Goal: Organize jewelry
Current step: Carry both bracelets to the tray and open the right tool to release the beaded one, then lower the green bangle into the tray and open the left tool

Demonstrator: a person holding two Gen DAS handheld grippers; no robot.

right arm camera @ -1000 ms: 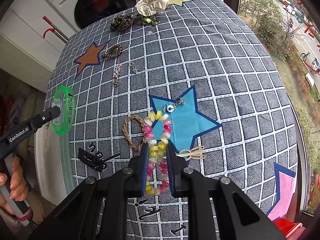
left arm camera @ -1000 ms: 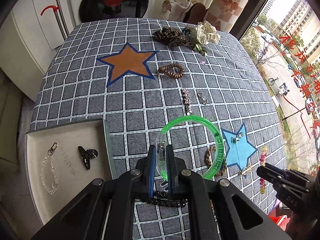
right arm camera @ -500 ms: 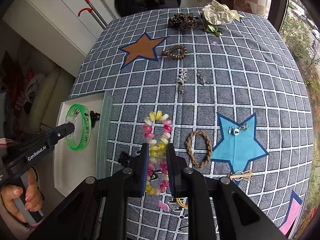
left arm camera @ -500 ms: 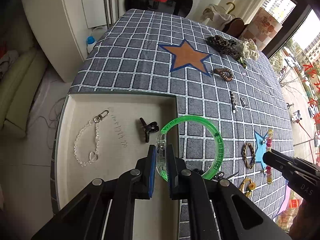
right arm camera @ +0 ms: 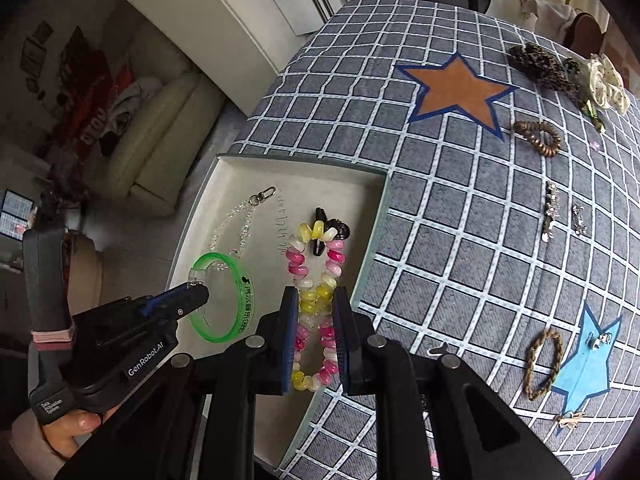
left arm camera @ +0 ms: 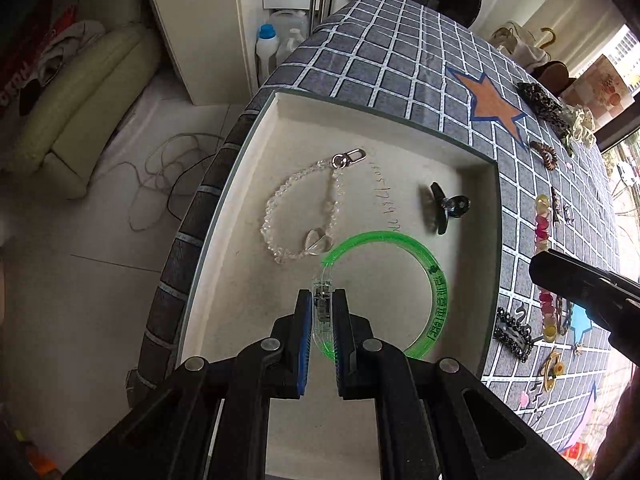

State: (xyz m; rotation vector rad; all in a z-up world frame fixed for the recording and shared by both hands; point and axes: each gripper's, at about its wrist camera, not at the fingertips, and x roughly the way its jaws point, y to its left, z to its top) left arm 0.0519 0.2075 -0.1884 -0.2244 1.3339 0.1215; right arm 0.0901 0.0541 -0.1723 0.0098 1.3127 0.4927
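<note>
Green plastic is what the left gripper pinches: its jaws are pressed on the clear clasp of a bangle, and the ring hangs forward from the fingers over the near half of the cream tray. Beyond it on the tray floor lie a crystal bracelet, on the far left, and a dark clip on the far right; the bangle's far edge sits just beside the bracelet's heart pendant, though I cannot tell whether it touches anything yet.

The right gripper is clamped on a bead bracelet of pink, yellow and white, squeezed into a long loop that runs straight ahead along the fingers. Its far end hangs over the tray's right side, covering part of the clip, while the gripper itself is about over the tray's right rim.

My judgement is that both pieces are ready to be lowered and let go. What matters is the gap: the bangle is left, the beads right, near each other, so each wants its own bare patch. More jewelry remains on the checked cloth, including a braided ring near the blue star.
</note>
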